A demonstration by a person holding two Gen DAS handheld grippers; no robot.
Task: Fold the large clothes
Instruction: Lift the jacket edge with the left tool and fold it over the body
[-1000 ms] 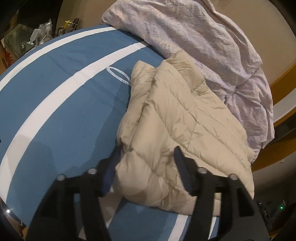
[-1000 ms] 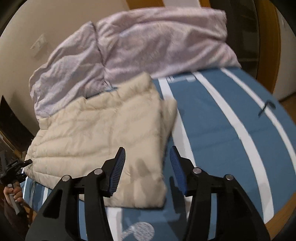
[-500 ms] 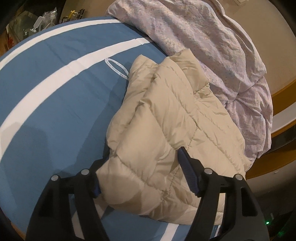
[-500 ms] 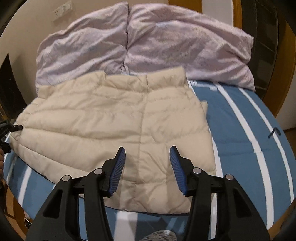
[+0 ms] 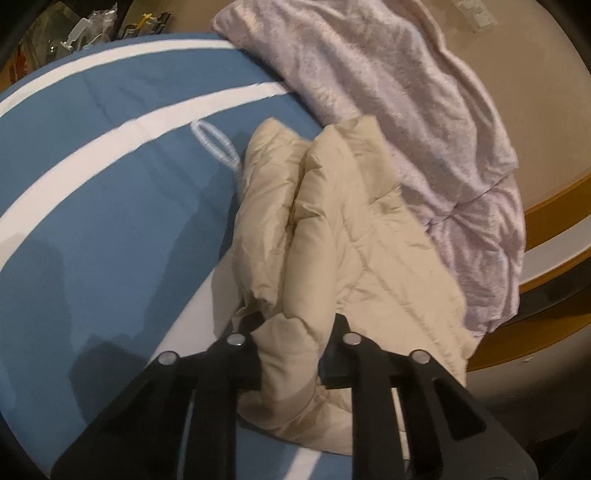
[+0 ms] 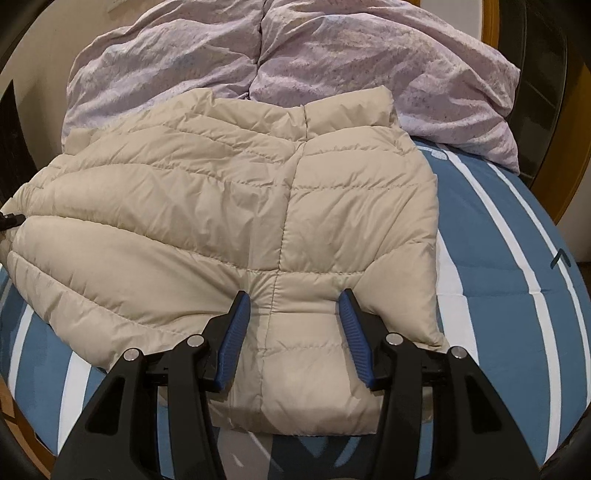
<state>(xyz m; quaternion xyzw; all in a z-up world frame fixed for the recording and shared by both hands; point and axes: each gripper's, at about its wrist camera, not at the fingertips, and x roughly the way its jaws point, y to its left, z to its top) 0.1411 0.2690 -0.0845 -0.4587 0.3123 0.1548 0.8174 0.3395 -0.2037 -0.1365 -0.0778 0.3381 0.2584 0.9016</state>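
Observation:
A beige quilted puffer jacket (image 6: 229,206) lies folded on a blue bed cover with white stripes (image 6: 517,266). In the left wrist view the jacket (image 5: 343,236) bulges up between the fingers of my left gripper (image 5: 291,325), which is pushed into its near edge with the jaws wide apart; fabric hides the fingertips. My right gripper (image 6: 293,306) is open, its blue-padded fingers (image 6: 236,325) astride the jacket's near hem at a seam, resting on the fabric without pinching it.
A crumpled lilac duvet (image 6: 295,55) is heaped behind the jacket against the wall; it also shows in the left wrist view (image 5: 406,110). A wooden bed frame (image 5: 546,280) runs along the right. Clutter (image 5: 92,26) sits beyond the far corner of the bed cover (image 5: 92,206).
Both grippers have moved in over the jacket. The left one pushed deeper into its edge, bunching the fabric. The right one swung to face the jacket squarely and came down on the hem.

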